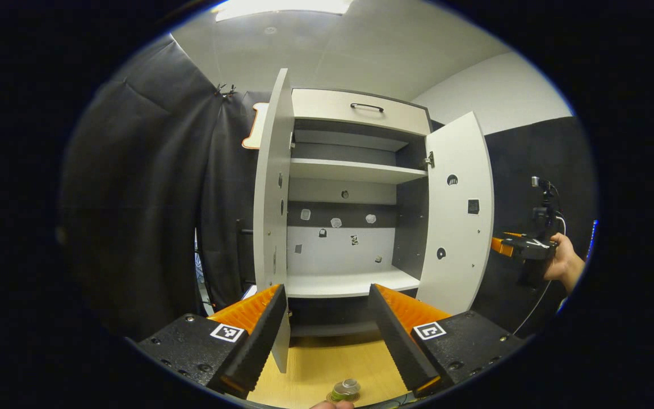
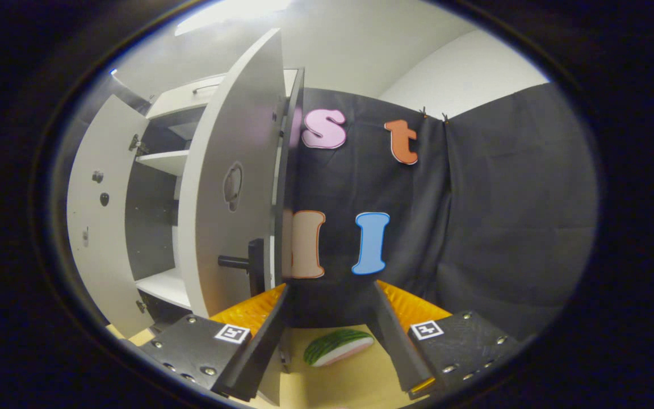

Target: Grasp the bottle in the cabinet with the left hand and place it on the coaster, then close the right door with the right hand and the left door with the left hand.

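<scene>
Both cabinet (image 1: 355, 170) doors open; my left gripper (image 1: 327, 318) gapes empty above the bottle (image 1: 345, 391) on the table (image 1: 321, 363); my right gripper (image 2: 330, 318) wide open, empty, beside the right door (image 2: 230, 187).

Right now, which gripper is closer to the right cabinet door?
Right. The right gripper sits at the right door's outer edge; the left gripper faces the open cabinet from the front.

Black, screw-studded bodies are seen on the left gripper (image 1: 327, 295) and right gripper (image 2: 330, 292), each marked with square black-and-white tags.
</scene>
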A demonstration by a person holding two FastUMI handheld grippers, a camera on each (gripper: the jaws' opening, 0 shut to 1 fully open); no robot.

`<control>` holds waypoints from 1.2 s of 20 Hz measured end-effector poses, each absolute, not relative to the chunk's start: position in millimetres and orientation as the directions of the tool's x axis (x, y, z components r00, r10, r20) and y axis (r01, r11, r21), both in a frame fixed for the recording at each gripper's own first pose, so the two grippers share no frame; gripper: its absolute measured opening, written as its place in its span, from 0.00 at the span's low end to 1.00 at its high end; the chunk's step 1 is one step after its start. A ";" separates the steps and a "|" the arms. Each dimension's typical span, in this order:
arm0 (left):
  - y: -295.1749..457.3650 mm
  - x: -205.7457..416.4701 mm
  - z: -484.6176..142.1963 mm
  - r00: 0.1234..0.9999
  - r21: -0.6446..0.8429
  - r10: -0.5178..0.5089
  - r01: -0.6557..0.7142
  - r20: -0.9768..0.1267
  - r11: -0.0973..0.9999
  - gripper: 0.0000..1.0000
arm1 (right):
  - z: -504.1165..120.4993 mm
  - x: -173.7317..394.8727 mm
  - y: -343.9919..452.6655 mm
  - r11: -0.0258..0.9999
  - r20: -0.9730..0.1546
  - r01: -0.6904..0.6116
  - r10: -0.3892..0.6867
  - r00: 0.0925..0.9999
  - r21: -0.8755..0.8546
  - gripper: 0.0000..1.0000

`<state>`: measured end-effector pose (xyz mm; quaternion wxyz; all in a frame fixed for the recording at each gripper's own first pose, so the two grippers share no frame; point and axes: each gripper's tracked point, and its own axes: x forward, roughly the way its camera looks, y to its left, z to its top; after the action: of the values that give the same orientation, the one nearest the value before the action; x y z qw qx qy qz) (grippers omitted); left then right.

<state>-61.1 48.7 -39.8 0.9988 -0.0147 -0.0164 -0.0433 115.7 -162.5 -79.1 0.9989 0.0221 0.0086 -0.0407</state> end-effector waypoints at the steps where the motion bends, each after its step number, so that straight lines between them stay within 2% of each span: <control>1: 49.7 -60.7 -39.9 0.996 -0.027 -0.087 0.088 0.031 0.996 0.93 | -79.5 114.7 -160.4 0.996 -0.017 0.077 -0.076 0.997 0.046 0.88; 3: 51.4 -60.4 -41.4 0.996 -0.029 -0.082 0.083 0.024 0.996 0.93 | -78.4 113.5 -150.1 0.998 -0.013 0.049 -0.048 0.999 0.048 0.88; 4: 53.0 -59.5 -41.7 0.997 -0.030 -0.077 0.077 0.025 0.997 0.93 | -77.8 113.6 -142.8 0.998 -0.009 0.026 -0.026 1.000 0.052 0.84; 6: 56.2 -58.4 -42.0 0.998 -0.034 -0.064 0.065 0.029 0.997 0.93 | -77.2 113.6 -127.9 0.998 -0.005 -0.011 0.012 1.000 0.065 0.88; 7: 57.5 -58.2 -42.4 0.998 -0.034 -0.059 0.060 0.030 0.998 0.93 | -76.2 113.7 -122.4 0.998 0.002 -0.026 0.026 1.000 0.062 0.84; 9: 65.7 -57.7 -43.1 0.999 -0.017 -0.036 0.037 0.035 0.999 0.93 | -75.0 116.0 -118.0 0.998 0.009 -0.027 0.026 1.000 0.063 0.88; 11: 68.7 -55.7 -48.5 0.999 -0.013 -0.026 0.026 0.021 1.000 0.93 | -76.5 116.1 -107.6 0.997 -0.009 -0.033 0.034 0.999 0.071 0.88; 12: 68.7 -54.8 -49.1 0.999 -0.019 -0.025 0.025 0.020 0.999 0.93 | -75.5 116.9 -101.8 0.997 -0.012 -0.040 0.041 0.999 0.069 0.84; 13: 69.7 -53.3 -49.1 1.000 -0.027 -0.021 0.022 0.017 0.999 0.92 | -74.3 117.1 -98.2 0.997 -0.007 -0.045 0.046 0.999 0.065 0.88; 14: 71.9 -53.5 -50.6 1.000 -0.034 -0.016 0.016 0.015 0.999 0.92 | -74.0 117.9 -95.2 0.997 -0.003 -0.047 0.048 0.999 0.068 0.84; 15: 73.4 -53.7 -49.4 1.000 -0.043 -0.013 0.014 0.017 0.999 0.92 | -74.0 118.7 -92.0 0.996 -0.002 -0.049 0.050 0.999 0.074 0.88; 18: 79.7 -53.5 -41.4 0.999 -0.059 -0.008 0.011 0.046 0.998 0.92 | -72.8 121.2 -81.7 0.995 0.001 -0.060 0.060 0.998 0.076 0.88; 23: 103.1 -53.9 -45.1 0.999 -0.018 0.029 -0.029 0.031 0.999 0.92 | -74.1 128.9 -60.1 0.994 0.001 -0.078 0.078 0.997 0.080 0.88; 24: 109.0 -53.7 -45.9 0.999 -0.007 0.040 -0.040 0.031 0.999 0.92 | -74.4 130.5 -58.1 0.994 0.004 -0.073 0.073 0.997 0.080 0.84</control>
<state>-53.7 109.0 -45.9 0.9997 -0.0030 -0.0158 0.0200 130.5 -58.1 -74.4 0.9985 0.0398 -0.0005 0.0366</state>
